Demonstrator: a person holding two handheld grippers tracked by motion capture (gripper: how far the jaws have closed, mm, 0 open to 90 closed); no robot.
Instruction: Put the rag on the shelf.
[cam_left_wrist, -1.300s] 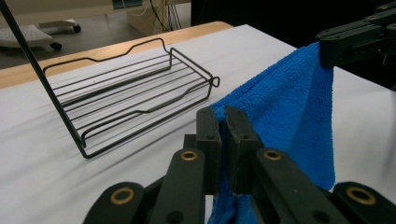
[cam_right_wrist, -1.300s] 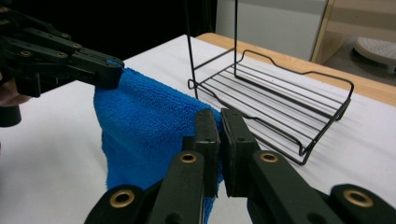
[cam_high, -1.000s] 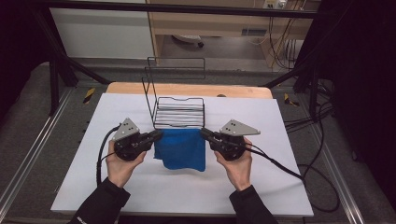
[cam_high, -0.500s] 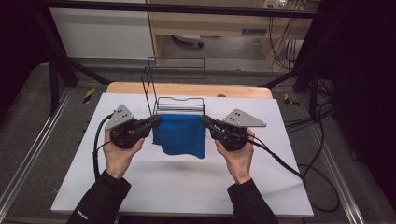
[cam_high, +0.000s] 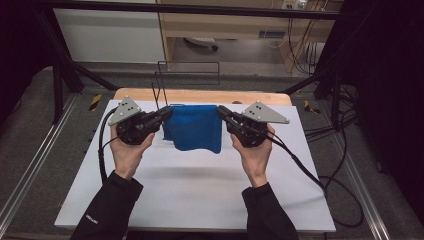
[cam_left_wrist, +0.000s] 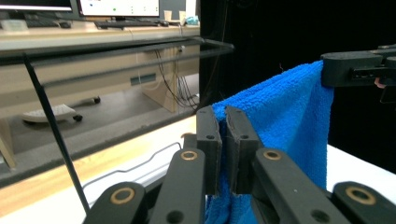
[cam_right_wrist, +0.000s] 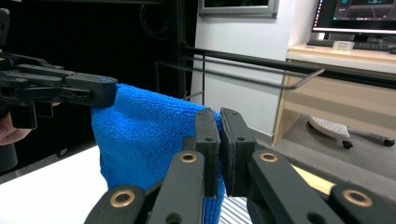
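Blue towel (cam_high: 194, 127) held stretched above the white table (cam_high: 200, 185), just before the wire rack (cam_high: 187, 82), pinched at its top corners by left hand-held gripper (cam_high: 166, 115) and right hand-held gripper (cam_high: 223, 114).

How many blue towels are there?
1. The blue towel hangs in the air between the left gripper and the right gripper, in front of the wire rack.

Overhead view, two close gripper views

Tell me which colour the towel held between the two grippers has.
The towel is bright blue, clearest in the right gripper view.
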